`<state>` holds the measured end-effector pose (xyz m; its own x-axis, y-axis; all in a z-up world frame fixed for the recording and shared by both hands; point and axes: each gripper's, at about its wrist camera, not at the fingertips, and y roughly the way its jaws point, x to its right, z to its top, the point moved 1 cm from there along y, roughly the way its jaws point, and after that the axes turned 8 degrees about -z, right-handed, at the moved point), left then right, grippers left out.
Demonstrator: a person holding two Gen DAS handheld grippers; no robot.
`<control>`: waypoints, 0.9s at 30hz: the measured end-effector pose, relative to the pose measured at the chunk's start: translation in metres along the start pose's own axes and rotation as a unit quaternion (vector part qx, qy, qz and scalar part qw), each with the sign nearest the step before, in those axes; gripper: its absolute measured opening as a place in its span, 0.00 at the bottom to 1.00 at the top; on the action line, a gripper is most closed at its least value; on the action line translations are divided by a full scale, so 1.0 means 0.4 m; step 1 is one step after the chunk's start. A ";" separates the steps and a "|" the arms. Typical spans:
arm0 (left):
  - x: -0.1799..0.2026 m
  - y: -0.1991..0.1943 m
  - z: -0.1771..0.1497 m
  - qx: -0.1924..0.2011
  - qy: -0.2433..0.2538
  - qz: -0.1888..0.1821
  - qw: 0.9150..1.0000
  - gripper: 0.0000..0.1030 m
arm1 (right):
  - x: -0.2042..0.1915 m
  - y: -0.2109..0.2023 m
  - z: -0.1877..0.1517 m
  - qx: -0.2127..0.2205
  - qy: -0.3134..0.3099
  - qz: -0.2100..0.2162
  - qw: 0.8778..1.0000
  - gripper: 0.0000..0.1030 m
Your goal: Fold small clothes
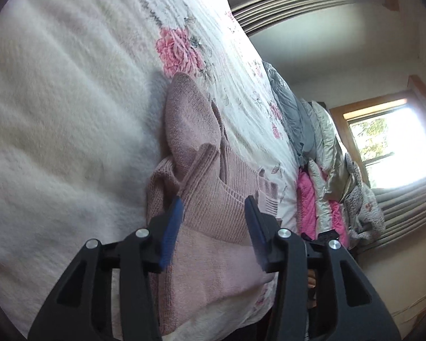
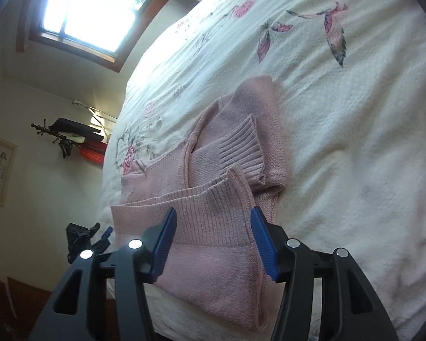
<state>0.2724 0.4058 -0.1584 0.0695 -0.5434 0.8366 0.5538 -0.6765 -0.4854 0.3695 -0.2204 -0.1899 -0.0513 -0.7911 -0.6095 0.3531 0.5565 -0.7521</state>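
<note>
A pink knit sweater lies partly folded on the bed, sleeves laid over its body and ribbed cuffs on top. In the right wrist view the same sweater shows a ribbed hem edge near the fingers. My left gripper is open, its blue pads spread above the sweater's near end with nothing pinched. My right gripper is open too, hovering over the ribbed hem at the bed's edge. The other gripper shows small at the lower left of the right wrist view.
The bed has a white floral quilt and a fuzzy white blanket. Pillows and pink bedding are piled at the far end. Windows and a wall lie beyond; a wall rack hangs to the left.
</note>
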 end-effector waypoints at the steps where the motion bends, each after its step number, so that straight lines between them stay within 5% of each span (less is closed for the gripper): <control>1: 0.012 0.007 0.006 -0.006 0.016 0.014 1.000 0.44 | -0.003 0.004 0.000 -0.001 -0.007 -0.007 1.000 0.52; 10: 0.034 0.120 0.056 -0.062 0.086 0.111 0.988 0.46 | -0.020 0.121 -0.021 -0.029 -0.080 -0.088 0.993 0.50; 14: 0.047 0.138 0.051 -0.070 0.109 0.130 0.983 0.41 | -0.031 0.137 -0.031 -0.038 -0.099 -0.098 0.990 0.20; 16: 0.053 0.135 0.046 -0.070 0.121 0.138 0.981 0.17 | -0.036 0.128 -0.035 -0.031 -0.106 -0.098 0.989 0.11; 19: 0.056 0.118 0.042 -0.061 0.122 0.125 0.983 0.06 | -0.041 0.113 -0.039 -0.019 -0.106 -0.095 0.990 0.10; 27: 0.097 0.095 0.024 -0.051 0.142 0.094 0.984 0.06 | -0.081 0.067 -0.043 -0.001 -0.117 -0.093 0.989 0.10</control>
<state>0.3042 0.3637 -0.1420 -0.0795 -0.7715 0.6313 0.4669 -0.5883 -0.6602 0.3647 -0.1755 -0.1944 0.1025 -0.9164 -0.3870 0.3561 0.3970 -0.8459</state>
